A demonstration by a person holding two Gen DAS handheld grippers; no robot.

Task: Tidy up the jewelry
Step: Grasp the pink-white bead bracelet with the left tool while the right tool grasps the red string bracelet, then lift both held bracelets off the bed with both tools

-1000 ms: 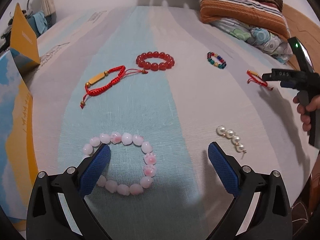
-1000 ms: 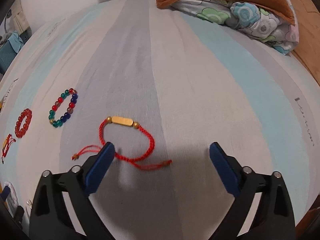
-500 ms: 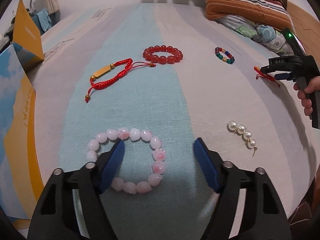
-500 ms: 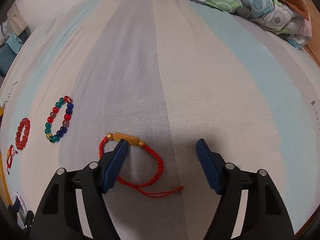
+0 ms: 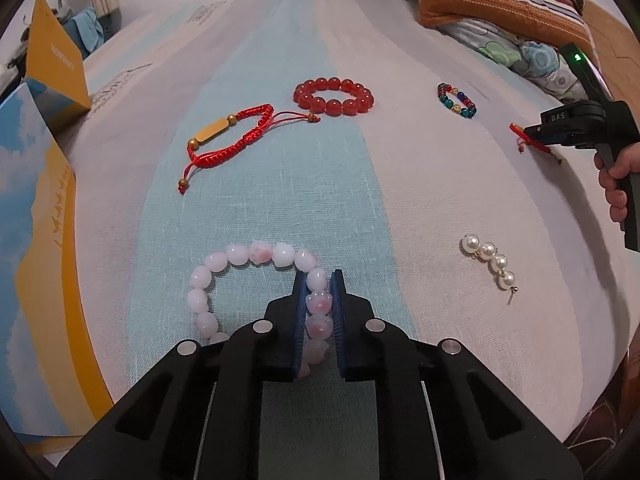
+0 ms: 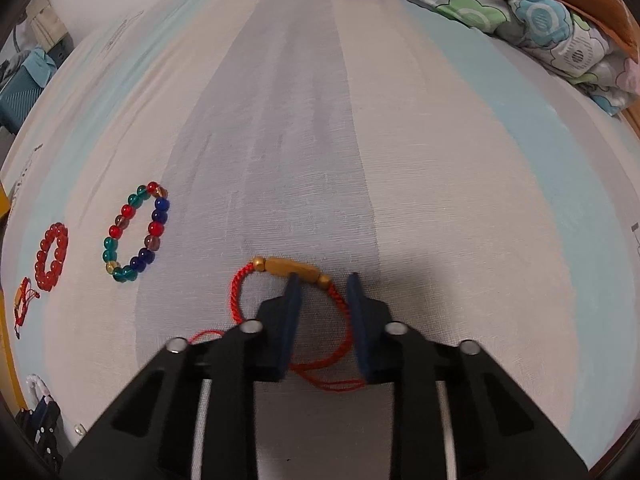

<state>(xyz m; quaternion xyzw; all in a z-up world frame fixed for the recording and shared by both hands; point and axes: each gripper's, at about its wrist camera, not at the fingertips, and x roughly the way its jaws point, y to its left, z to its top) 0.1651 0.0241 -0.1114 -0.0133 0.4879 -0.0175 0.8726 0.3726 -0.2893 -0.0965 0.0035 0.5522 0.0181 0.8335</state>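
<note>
Nearest in the left wrist view, the left gripper (image 5: 319, 280) is seen with its jaws pressed onto the right side of the pink bead bracelet (image 5: 256, 292), which lies on the striped bed sheet (image 5: 280, 200); in the right wrist view, the right gripper (image 6: 322, 280) is seen with its jaws narrowed but not closed, set astride the braid of a red cord bracelet (image 6: 296, 304) just by its gold bar, the cord not yet pinched as far as can be judged; farther off, a pearl strand (image 5: 490, 262), a second red cord bracelet (image 5: 228, 140), a red bead bracelet (image 5: 334, 97) and a multicoloured bead bracelet (image 5: 457, 101) are left spread apart on the sheet; the sorting is judged barely begun, with every piece unmoved and no container identified
</note>
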